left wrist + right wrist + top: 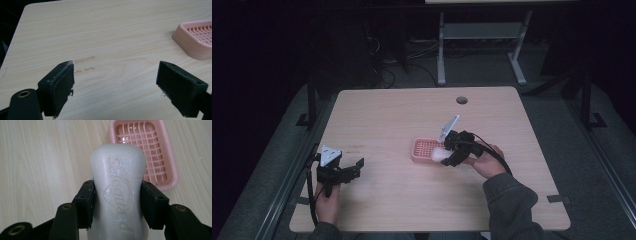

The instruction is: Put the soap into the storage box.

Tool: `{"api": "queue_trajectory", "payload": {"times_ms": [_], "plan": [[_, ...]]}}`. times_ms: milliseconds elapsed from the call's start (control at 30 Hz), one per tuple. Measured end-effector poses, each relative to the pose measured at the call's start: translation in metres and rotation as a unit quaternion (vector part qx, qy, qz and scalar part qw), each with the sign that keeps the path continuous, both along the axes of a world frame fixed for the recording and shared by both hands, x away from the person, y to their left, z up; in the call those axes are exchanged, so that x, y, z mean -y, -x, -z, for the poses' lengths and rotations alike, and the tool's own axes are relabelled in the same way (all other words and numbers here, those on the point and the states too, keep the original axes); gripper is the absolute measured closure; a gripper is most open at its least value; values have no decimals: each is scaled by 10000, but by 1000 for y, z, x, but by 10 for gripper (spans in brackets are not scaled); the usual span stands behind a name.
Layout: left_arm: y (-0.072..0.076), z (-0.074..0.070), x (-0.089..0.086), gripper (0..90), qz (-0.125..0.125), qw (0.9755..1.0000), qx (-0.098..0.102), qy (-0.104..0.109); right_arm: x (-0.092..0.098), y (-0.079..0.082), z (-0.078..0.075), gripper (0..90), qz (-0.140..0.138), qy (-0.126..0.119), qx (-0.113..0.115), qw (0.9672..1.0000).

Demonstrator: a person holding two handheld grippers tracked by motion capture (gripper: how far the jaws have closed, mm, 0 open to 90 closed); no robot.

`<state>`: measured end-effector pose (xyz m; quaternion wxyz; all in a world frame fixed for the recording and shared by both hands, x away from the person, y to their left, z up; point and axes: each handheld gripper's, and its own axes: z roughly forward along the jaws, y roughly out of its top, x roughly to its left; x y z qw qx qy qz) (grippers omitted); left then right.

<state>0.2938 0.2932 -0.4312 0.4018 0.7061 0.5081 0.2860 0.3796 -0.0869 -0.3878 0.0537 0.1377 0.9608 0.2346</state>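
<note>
Right gripper view: soap bar (pixel 117 192), white, hard, likely slippery; right gripper (pixel 117 202) clamped across its narrow waist, above near edge of pink dish (pixel 172 173). Left gripper (pixel 115 82) wide apart, empty.

**Claw and arm pose, both sides**

Left claw (pixel 353 169): low at roughly 8 o'clock on the bench (pixel 382 115), jaws spread wide with nothing between them, pointing toward 2 o'clock. Left hand (pixel 328 197) grips it from behind; forearm enters from the bottom edge. Grey plate on top.

Right claw (pixel 446 156): just right of centre, at about 4 o'clock, pointing toward 9 o'clock. Jaws clamped on both sides of a white bar of soap (pixel 118 192). Right hand (pixel 486 159) wraps the handle; grey sleeve (pixel 512 210) enters from 5 o'clock. Cable trails back over the hand.
</note>
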Motion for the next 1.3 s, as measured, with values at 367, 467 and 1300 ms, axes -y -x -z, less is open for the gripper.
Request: {"api": "queue_trajectory", "payload": {"times_ms": [367, 467, 1300], "plan": [[0, 0, -1, 143, -23, 10000, -21, 36, -16, -11, -6, 486, -112, 149, 14, 9998], [0, 0, -1, 143, -26, 10000, -35, 29, -21, -16, -7, 486, -140, 168, 11, 9998], [0, 0, 1, 143, 14, 10000, -39, 9, -43, -42, 1, 486, -203, 421, -207, 9987]]}}
